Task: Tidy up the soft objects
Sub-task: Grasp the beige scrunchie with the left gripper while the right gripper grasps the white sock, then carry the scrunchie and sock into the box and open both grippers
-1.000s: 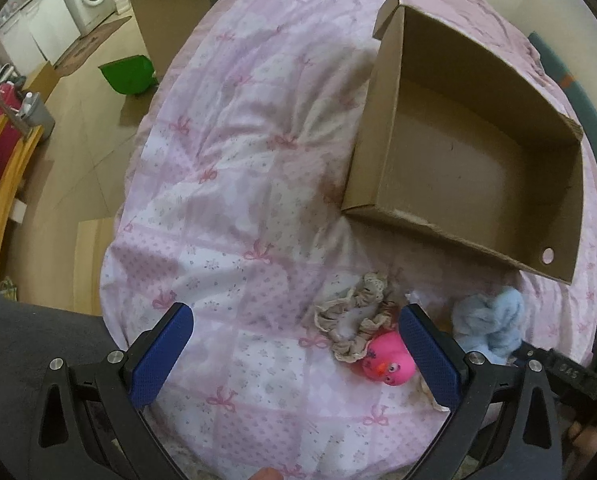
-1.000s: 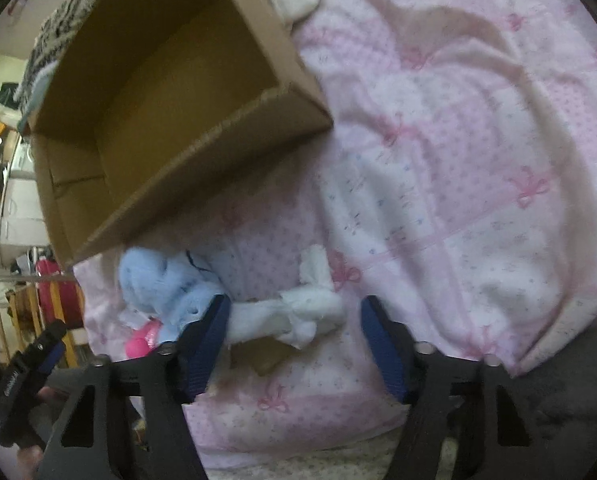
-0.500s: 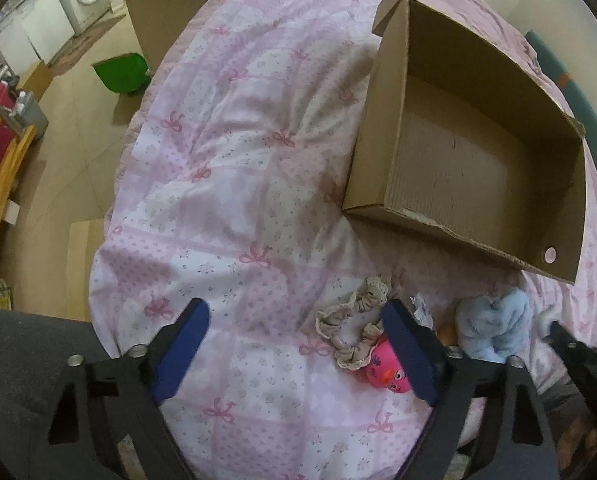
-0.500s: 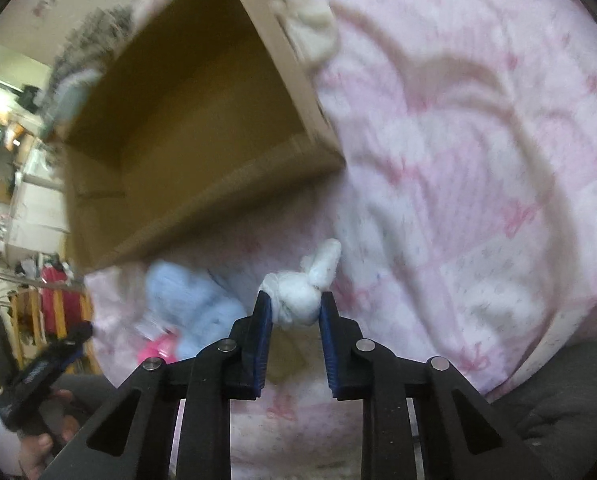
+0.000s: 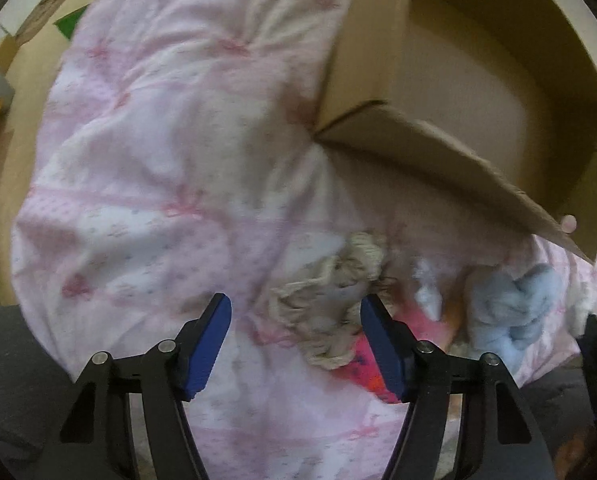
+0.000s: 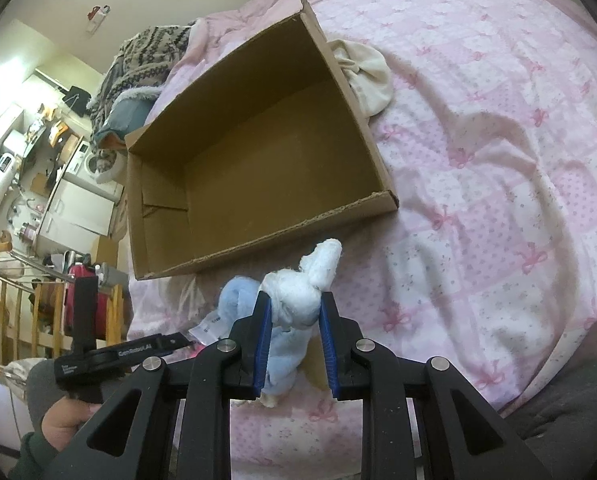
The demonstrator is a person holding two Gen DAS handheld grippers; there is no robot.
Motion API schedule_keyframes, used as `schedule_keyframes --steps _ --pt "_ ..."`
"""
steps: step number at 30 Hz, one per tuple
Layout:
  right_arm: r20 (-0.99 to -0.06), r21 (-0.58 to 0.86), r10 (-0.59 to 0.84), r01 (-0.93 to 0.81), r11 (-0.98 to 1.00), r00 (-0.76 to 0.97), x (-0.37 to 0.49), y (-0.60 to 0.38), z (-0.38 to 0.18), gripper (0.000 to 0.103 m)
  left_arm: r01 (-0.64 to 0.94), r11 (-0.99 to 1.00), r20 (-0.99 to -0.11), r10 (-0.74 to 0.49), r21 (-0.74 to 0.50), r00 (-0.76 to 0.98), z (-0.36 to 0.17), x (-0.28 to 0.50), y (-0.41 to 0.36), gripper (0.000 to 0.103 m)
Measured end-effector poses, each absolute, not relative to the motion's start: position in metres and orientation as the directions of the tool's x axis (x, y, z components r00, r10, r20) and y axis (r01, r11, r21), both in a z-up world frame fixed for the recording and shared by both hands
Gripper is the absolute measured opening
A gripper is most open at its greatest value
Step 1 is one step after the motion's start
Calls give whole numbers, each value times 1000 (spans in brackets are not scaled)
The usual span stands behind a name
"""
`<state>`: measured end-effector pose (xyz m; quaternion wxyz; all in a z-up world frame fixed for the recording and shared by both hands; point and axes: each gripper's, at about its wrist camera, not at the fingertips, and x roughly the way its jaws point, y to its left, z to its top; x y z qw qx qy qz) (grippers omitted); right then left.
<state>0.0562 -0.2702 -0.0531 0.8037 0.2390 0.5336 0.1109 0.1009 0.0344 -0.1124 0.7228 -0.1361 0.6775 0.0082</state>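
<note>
A big brown cardboard box [image 6: 258,152] sits open on a bed with a pink blanket [image 6: 498,168] that has little bows on it. From the right claw's camera I can see right down into the box, and its brown floor is bare. That camera also shows a cream cloth bundle [image 6: 364,76] touching the far side of the box, and a pile of patterned knit clothes [image 6: 146,56] past the back of the box; the left camera shows neither of these. The right claw [image 6: 294,344] is squeezed tight on a small white soft toy [image 6: 302,292], with the blue pads pressing both its sides. One fluffy white end of the toy pokes up toward the near wall of the box. Just behind it lies a fluffy light blue toy [image 6: 236,300] with a white tag. The left camera is blurry, but it shows things the right one hides. The left claw [image 5: 294,344] is wide apart and holds nothing. Between its blue pads, closer to the right pad, lies a beige lacy scrunchie [image 5: 334,300] on the blanket. A bright pink toy [image 5: 362,360] peeks out from under the scrunchie, right beside the right pad; I cannot tell its shape. Farther right is the same light blue fluffy toy [image 5: 510,304], near the low corner of the box. In the right camera the left claw shows only as a thin black tool at the lower left, held by a hand [image 6: 64,416] in a dark sleeve.
</note>
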Motion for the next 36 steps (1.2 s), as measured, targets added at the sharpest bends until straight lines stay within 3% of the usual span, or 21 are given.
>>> schedule_keyframes --steps 8,10,14,17,25,36 --pt "-809 501 436 75 862 393 57 -268 -57 25 -138 978 -987 -149 -156 62 -134 116 13 64" --pt "-815 492 430 71 868 389 57 -267 -58 25 -115 984 -989 -131 -139 70 -133 119 7 56" --pt "-820 478 420 62 876 390 57 -264 -57 25 -87 987 -989 -125 -132 83 -131 119 0 21" --pt "-822 472 416 57 880 390 56 -263 -56 25 -108 983 -986 -140 -150 93 -126 116 7 9" --pt "-815 469 415 40 882 403 52 -262 -51 25 -195 962 -972 -157 -191 175 -98 102 31 7" --pt "-761 506 464 -31 862 453 48 -262 -22 25 -96 967 -891 -174 -234 418 0 67 26 7"
